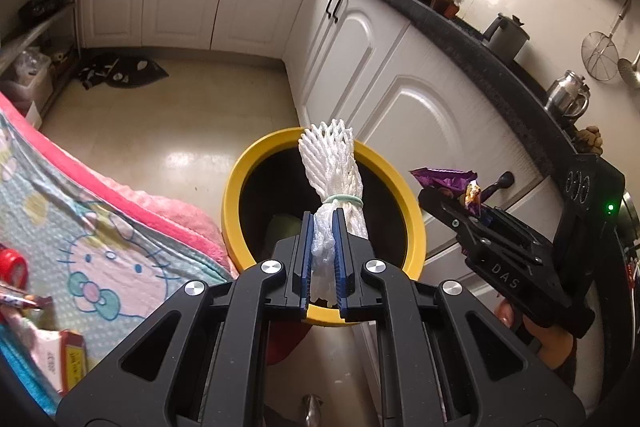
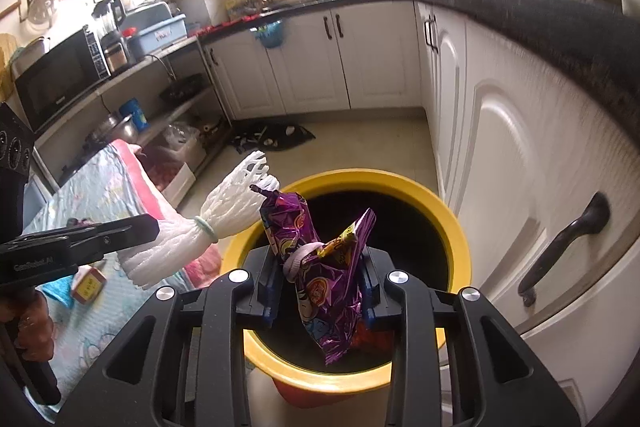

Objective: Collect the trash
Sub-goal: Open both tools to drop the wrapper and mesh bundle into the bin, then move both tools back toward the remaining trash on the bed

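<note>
On the left, the blanket-covered surface (image 1: pixel 100 227) keeps a few loose bits that look like trash: a small red-and-yellow box (image 1: pixel 72 359), a wrapper end (image 1: pixel 20 301) and a red round thing (image 1: pixel 12 267) at the frame's edge, though the fisheye blur makes it hard to say what each is. So the collecting is judged partway: two pieces are lifted and neither is dropped yet, with more probably left to fetch. The left gripper (image 1: pixel 322 259) has its jaws clamped on a white foam net sleeve (image 1: pixel 334 171), bound by a pale rubber band; the sleeve's long axis runs forward along the fingers, its frayed open end pointing away over the yellow-rimmed bin (image 1: pixel 236 195). Something pale already lies in the bin's dark inside. To the right, the right gripper (image 2: pixel 320 275) grips a crumpled purple snack wrapper (image 2: pixel 320 291), which stands roughly upright between the pads, its long axis up and down, one torn end up and the other hanging toward the bin's mouth just below.
</note>
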`<state>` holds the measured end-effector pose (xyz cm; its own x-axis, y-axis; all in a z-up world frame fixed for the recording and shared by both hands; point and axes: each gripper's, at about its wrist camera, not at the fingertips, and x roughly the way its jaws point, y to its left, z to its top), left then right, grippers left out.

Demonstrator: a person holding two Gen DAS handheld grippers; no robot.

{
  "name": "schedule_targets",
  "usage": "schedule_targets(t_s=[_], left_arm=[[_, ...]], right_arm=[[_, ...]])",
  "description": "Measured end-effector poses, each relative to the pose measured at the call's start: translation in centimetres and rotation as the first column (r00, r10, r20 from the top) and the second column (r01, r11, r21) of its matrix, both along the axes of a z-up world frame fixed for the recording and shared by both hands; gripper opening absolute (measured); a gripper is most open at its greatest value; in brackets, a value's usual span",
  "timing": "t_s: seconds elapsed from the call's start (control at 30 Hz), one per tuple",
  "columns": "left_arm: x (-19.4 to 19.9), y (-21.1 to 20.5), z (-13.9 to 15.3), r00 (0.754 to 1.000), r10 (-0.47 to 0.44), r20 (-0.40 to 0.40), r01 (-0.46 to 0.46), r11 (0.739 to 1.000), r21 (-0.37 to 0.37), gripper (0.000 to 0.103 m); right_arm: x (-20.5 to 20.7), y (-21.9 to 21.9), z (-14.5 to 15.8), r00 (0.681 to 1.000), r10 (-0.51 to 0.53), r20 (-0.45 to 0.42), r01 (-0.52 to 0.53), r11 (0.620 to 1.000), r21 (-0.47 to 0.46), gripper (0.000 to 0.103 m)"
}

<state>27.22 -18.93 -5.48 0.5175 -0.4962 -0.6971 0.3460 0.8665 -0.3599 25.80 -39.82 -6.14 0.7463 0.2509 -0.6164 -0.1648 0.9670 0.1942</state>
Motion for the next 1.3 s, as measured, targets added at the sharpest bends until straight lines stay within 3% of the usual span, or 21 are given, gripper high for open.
schedule_targets(t_s=[0.3,0.67,0.93,1.3], left_arm=[[1.6,-0.6,-2.4,0.998,0.001,-0.058,-0.001,1.000,-0.012,0.007],[1.6,0.9,-2.5,0.998,0.047,-0.045,-0.048,0.999,-0.011,0.045],[0.0,3.5,-0.1,0.993,0.117,0.013,-0.117,0.993,-0.029,0.092],[-2.8,7.1,3.2,0.975,0.208,0.084,-0.202,0.977,-0.069,0.092]], right_arm=[[2.0,-0.2,-2.8,0.998,-0.021,-0.063,0.020,1.000,-0.011,0.036],[2.0,-0.6,-3.7,0.996,-0.046,-0.080,0.045,0.999,-0.012,0.055],[0.4,-0.5,-2.3,0.997,-0.074,-0.035,0.073,0.997,-0.021,0.071],[-2.3,1.0,2.4,0.995,-0.056,0.079,0.056,0.998,0.000,0.081]])
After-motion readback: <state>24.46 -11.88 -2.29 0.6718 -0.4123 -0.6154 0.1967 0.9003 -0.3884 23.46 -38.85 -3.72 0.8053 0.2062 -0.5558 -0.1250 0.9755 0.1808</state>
